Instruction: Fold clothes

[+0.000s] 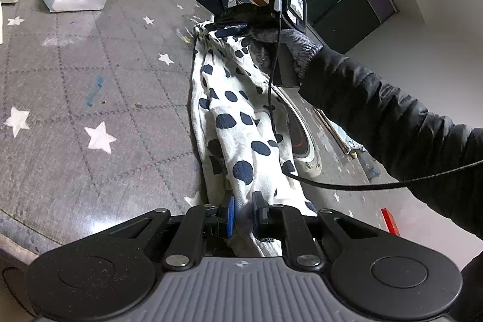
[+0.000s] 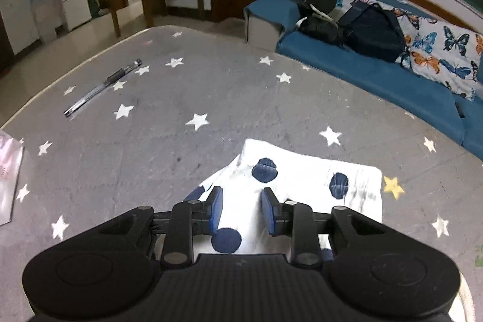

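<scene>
White cloth (image 1: 238, 138): navy dots, stretched along desk (image 1: 90, 80) edge.
Left claw (image 1: 244, 212): clamped on cloth.
Right claw (image 2: 242, 208): parted, straddling cloth, pads not pressing.

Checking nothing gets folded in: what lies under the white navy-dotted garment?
Around the white navy-dotted garment only the grey star-printed tablecloth shows, so it lies on that. Anything directly beneath the fabric is covered and cannot be seen.
</scene>
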`<state>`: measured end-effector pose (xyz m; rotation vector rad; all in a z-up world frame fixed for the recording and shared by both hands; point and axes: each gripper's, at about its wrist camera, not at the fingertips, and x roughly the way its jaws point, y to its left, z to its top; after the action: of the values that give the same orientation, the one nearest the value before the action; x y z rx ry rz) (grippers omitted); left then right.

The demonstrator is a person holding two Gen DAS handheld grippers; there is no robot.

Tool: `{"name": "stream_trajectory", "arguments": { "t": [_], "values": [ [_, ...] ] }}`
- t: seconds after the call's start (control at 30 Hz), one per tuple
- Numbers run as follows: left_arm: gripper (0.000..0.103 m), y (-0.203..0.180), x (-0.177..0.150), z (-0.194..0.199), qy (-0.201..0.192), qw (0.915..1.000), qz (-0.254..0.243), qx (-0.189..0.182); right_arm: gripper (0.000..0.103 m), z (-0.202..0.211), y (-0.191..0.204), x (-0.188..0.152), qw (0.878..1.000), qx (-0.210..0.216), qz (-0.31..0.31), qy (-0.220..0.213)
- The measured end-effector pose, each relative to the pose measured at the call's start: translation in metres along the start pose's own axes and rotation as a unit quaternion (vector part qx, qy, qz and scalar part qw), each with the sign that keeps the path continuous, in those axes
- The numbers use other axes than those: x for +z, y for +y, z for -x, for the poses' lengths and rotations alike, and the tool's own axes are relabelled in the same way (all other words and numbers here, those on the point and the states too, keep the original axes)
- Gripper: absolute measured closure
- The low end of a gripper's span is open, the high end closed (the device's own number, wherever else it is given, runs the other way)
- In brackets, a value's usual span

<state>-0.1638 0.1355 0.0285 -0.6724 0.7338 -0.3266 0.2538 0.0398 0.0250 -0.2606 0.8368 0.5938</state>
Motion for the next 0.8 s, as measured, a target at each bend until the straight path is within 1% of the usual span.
{"name": "stream_trajectory", "arguments": {
  "t": [0.07, 0.13, 0.17, 0.27, 0.33, 0.43, 0.53, 0.7, 0.8],
  "values": [
    [0.088, -0.001, 0.0, 0.002, -0.001, 1.0, -0.002, 0.0, 0.072, 0.002, -0.002, 0.002, 1.0, 0.01, -0.01, -0.004],
    [0.088, -0.002, 0.0, 0.003, -0.003, 1.0, -0.005, -0.001, 0.072, 0.009, -0.007, 0.005, 0.999, 0.024, -0.029, -0.008],
    [0.087, -0.002, -0.001, 0.004, -0.005, 1.0, -0.007, -0.002, 0.071, 0.014, -0.008, 0.006, 0.999, 0.025, -0.028, -0.01],
    [0.085, -0.004, -0.001, 0.005, -0.006, 0.9999, -0.011, -0.003, 0.071, 0.03, -0.007, 0.004, 1.0, 0.014, -0.002, -0.009],
    [0.085, -0.005, -0.001, 0.006, -0.007, 0.9999, -0.014, -0.005, 0.071, 0.041, -0.007, 0.0, 1.0, 0.017, 0.013, -0.001],
    [0.082, -0.007, -0.002, 0.007, -0.009, 0.9998, -0.019, -0.005, 0.071, 0.055, -0.002, -0.008, 0.999, 0.016, 0.036, 0.018],
    [0.082, -0.008, -0.004, 0.008, -0.011, 0.9997, -0.019, -0.004, 0.071, 0.069, 0.006, -0.025, 0.998, 0.038, 0.054, 0.024],
    [0.082, -0.009, -0.004, 0.014, -0.019, 0.9996, -0.023, -0.001, 0.073, 0.081, 0.025, -0.053, 0.994, 0.079, 0.063, 0.031],
    [0.082, -0.01, -0.003, 0.018, -0.024, 0.9993, -0.027, 0.002, 0.073, 0.081, 0.034, -0.064, 0.994, 0.08, 0.069, 0.029]
  ]
}}
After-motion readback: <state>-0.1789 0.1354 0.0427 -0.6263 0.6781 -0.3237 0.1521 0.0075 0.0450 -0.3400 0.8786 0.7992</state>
